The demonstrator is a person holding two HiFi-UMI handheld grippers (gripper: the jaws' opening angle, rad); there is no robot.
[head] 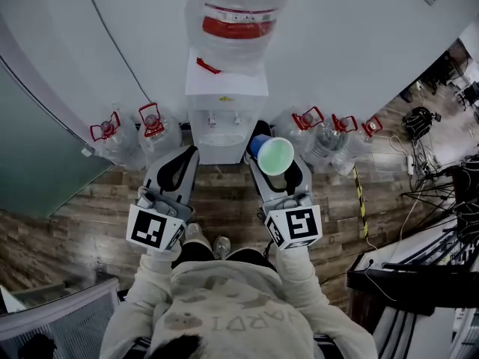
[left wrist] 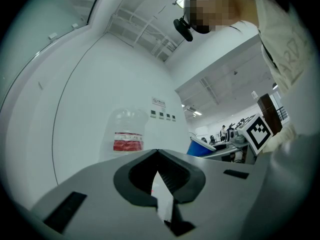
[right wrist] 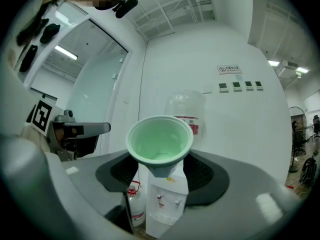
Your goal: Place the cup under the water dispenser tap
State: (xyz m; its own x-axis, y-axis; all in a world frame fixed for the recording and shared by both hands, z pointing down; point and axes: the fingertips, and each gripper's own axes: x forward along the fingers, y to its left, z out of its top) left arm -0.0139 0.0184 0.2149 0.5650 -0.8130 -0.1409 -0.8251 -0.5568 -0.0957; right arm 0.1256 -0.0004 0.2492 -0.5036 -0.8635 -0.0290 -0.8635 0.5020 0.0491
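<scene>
A cup (head: 275, 155), blue outside and pale green inside, sits tilted with its mouth toward me, and my right gripper (head: 274, 160) is shut on its lower part. In the right gripper view the cup (right wrist: 160, 143) stands between the jaws of the right gripper (right wrist: 162, 170), with the white water dispenser (right wrist: 167, 199) straight ahead beyond it. In the head view the dispenser (head: 224, 122) stands against the white wall with a large bottle (head: 238, 21) on top, its taps (head: 224, 117) just beyond the cup. My left gripper (head: 187, 154) is level beside the right one, jaws shut on nothing (left wrist: 157, 153).
Several spare water bottles with red handles stand on the wooden floor on both sides of the dispenser (head: 112, 137) (head: 323, 134). A glass wall (head: 37, 148) runs at the left. Cables (head: 434, 178) and a dark desk frame (head: 404, 275) lie at the right; a chair (head: 60, 320) sits bottom left.
</scene>
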